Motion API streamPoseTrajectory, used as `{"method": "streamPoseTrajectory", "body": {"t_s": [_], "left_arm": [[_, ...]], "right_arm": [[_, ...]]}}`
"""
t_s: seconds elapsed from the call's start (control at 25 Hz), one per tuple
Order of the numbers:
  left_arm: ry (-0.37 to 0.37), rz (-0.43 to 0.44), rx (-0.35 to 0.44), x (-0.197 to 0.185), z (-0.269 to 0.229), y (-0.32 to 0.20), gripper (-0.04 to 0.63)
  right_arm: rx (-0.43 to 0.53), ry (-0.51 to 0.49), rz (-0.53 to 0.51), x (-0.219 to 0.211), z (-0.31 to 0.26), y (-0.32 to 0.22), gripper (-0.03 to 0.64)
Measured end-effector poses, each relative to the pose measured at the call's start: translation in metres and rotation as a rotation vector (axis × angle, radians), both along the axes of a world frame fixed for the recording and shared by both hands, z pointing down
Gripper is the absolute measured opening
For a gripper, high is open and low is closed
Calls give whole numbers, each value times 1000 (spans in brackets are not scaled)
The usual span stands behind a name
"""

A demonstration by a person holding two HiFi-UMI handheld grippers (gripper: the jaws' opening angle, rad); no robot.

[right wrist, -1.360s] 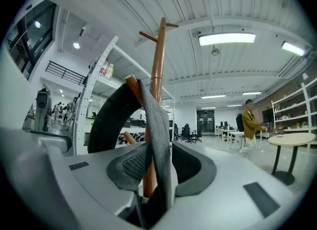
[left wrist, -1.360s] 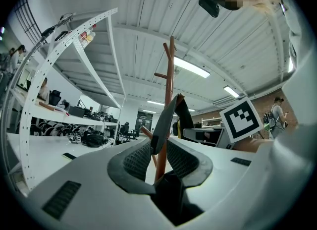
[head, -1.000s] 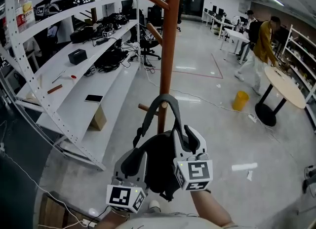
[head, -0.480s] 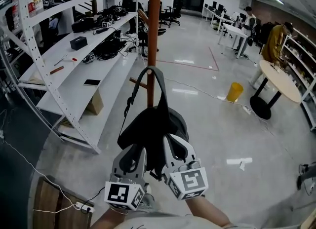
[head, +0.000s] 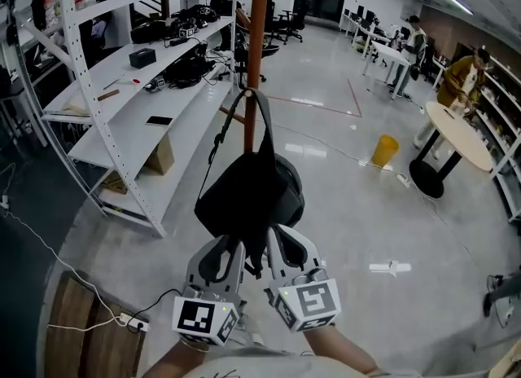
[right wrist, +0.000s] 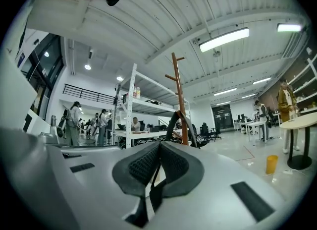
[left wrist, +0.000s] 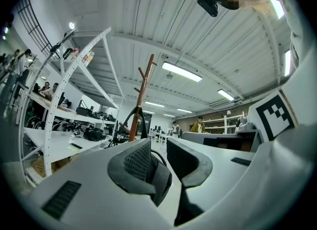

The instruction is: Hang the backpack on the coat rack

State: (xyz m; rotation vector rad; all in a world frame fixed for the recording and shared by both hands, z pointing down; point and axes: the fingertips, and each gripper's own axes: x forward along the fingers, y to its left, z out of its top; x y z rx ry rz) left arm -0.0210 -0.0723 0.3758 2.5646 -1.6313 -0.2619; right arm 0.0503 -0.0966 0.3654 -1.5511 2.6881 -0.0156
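Note:
The black backpack (head: 248, 193) hangs by its top strap loop from a low peg of the brown coat rack (head: 259, 34). Both grippers are below it in the head view, held level and pointing at the rack. My left gripper (head: 228, 246) is open a narrow gap with nothing between its pads. My right gripper (head: 281, 236) is shut, pads together, and I see nothing held. In the left gripper view the left gripper (left wrist: 159, 157) faces the coat rack (left wrist: 141, 95). In the right gripper view the right gripper (right wrist: 159, 157) has the coat rack (right wrist: 179, 95) and the backpack strap (right wrist: 174, 122) ahead.
White metal shelving (head: 122, 124) with cables and devices runs along the left. A yellow bin (head: 383, 151) and a round table (head: 464, 136) stand to the right, with a person (head: 464, 83) beyond. A wooden board (head: 73, 327) and a power strip lie at bottom left.
Both grippers have drawn back from the rack, leaving the backpack hanging on the peg. The right gripper's jaws have gone from wide open to shut.

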Motion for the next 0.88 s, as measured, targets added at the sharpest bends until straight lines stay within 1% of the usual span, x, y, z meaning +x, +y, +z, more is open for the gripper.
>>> {"method": "streamPoseTrajectory", "body": {"t_s": [0.36,0.56,0.88], "left_arm": [[-14,23,8,-16,-8,12,84],[-10,10,10,-30,-9,12,61],[10,11,10,-32,-10,13,41]], "right_arm": [[6,-25,5,-21,-6,16,18],[19,-37,-5,-37,-10,21,18],[14,-54,0,-37,-3,23,18]]}}
